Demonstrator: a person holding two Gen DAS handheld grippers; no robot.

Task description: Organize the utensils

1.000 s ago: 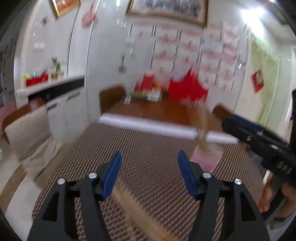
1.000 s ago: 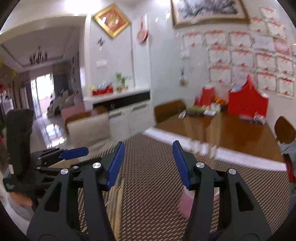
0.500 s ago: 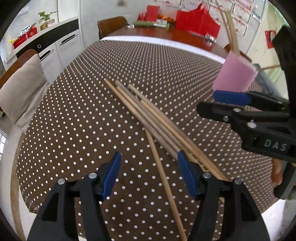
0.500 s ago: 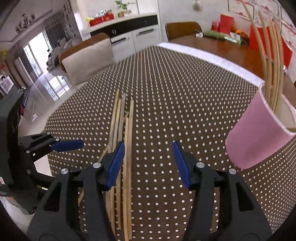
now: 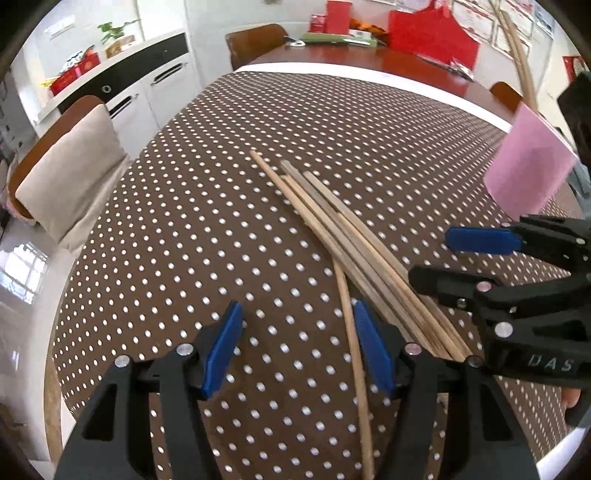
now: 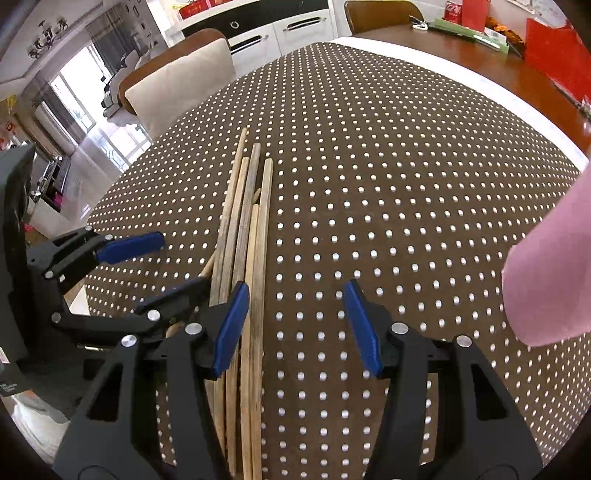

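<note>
Several wooden chopsticks (image 5: 343, 229) lie in a loose bundle (image 6: 243, 236) on the brown dotted tablecloth (image 5: 192, 229). One stray chopstick (image 5: 352, 343) runs between the pads of my left gripper (image 5: 297, 343), close to the right pad and not pinched. That gripper is open and points steeply down. My right gripper (image 6: 297, 325) is open too, its left pad (image 6: 231, 328) over the bundle's edge. Each gripper shows in the other's view: the right gripper (image 5: 430, 256), the left gripper (image 6: 181, 262). A pink cup (image 5: 528, 173) holding upright chopsticks (image 5: 517, 55) stands to the right (image 6: 546, 280).
A chair with a beige cushion (image 5: 70, 177) stands at the table's left side (image 6: 177, 81). White cabinets (image 5: 147, 85) line the wall behind it. Beyond the cloth, red bags (image 5: 432, 33) and papers sit on bare wood. The near table edge (image 5: 55, 387) lies just below the grippers.
Both grippers have tipped downward and sunk toward the table, from facing the room to hovering over the chopsticks. They have edged closer over the last half second. Jaw widths look unchanged.
</note>
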